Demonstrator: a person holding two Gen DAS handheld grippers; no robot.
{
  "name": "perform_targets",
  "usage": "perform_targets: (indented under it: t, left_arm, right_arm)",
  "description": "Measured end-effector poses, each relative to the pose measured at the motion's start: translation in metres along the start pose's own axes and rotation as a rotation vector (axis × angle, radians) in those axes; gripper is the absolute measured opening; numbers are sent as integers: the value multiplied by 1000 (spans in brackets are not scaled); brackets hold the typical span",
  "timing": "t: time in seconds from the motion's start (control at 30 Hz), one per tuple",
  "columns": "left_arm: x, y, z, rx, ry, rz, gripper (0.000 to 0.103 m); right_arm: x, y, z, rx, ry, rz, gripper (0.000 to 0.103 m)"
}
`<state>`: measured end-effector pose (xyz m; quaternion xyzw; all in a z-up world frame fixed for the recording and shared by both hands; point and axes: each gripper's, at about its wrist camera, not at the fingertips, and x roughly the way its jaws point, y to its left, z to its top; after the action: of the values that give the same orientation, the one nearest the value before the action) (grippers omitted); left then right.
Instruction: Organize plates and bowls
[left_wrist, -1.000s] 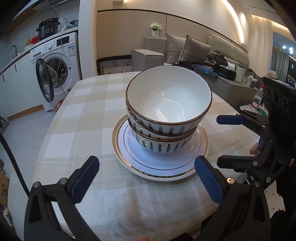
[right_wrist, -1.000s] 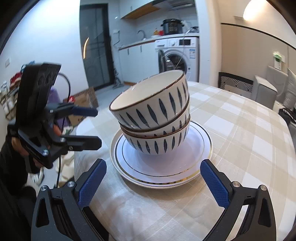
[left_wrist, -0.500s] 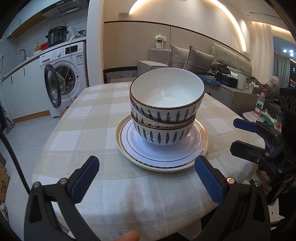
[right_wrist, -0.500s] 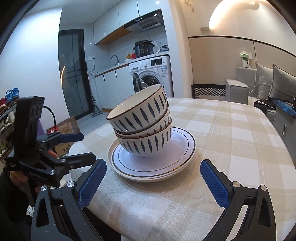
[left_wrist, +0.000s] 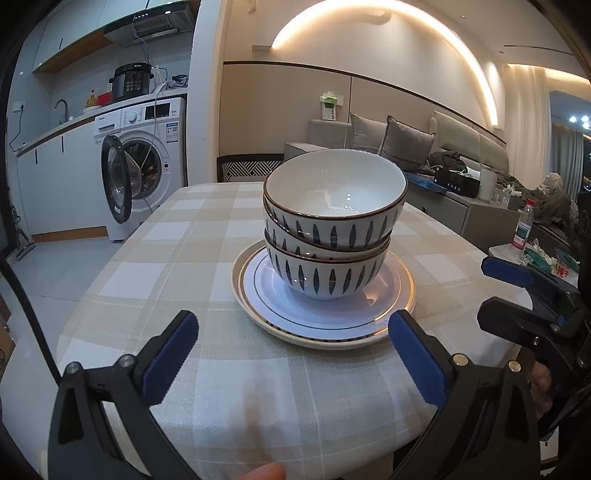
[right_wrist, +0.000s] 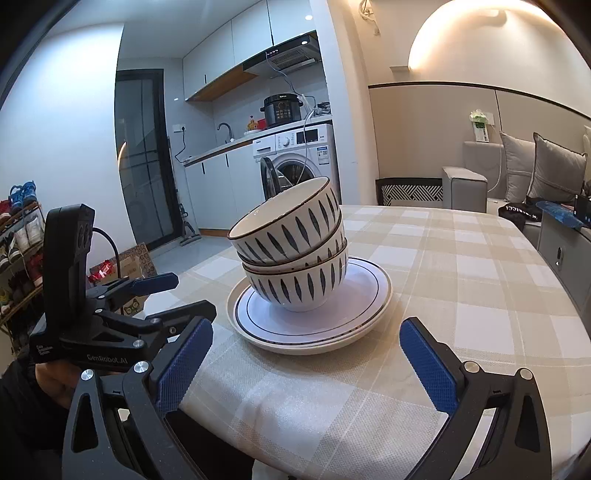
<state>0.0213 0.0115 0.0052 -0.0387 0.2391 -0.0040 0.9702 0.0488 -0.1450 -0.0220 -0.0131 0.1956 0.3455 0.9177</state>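
A beige-and-white checked tabletop (left_wrist: 207, 236) stands before a white washing machine (left_wrist: 142, 162) and a grey sofa (left_wrist: 391, 142). The left gripper (left_wrist: 291, 341) hovers over the near edge, blue-padded fingers (left_wrist: 170, 356) spread wide and empty. Beyond and between them, untouched, three stacked white bowls with dark leaf marks (left_wrist: 332, 236) sit on gold-rimmed white plates (left_wrist: 321, 314). The right gripper (right_wrist: 306, 356), equally spread, faces the same stack (right_wrist: 295, 247) from apart.

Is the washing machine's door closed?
No, the washing machine has its round glass door swung wide open toward the room.
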Motion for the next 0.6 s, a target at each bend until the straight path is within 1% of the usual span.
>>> perform_targets:
  t: [0.1, 0.27, 0.37, 0.6]
  left_arm:
    - [-1, 1, -2, -8, -2, -2, 103]
    - [1, 7, -3, -21, -5, 5, 103]
    - [3, 10, -4, -38, -5, 7, 103]
    - [3, 8, -8, -29, -4, -4, 103]
  right_arm:
    - [0, 3, 1, -6, -7, 5, 103]
    - [0, 9, 4, -58, -1, 20, 103]
    - [-1, 7, 4, -44, -16, 23, 103]
    - [-1, 4, -2, -29, -16, 28, 103]
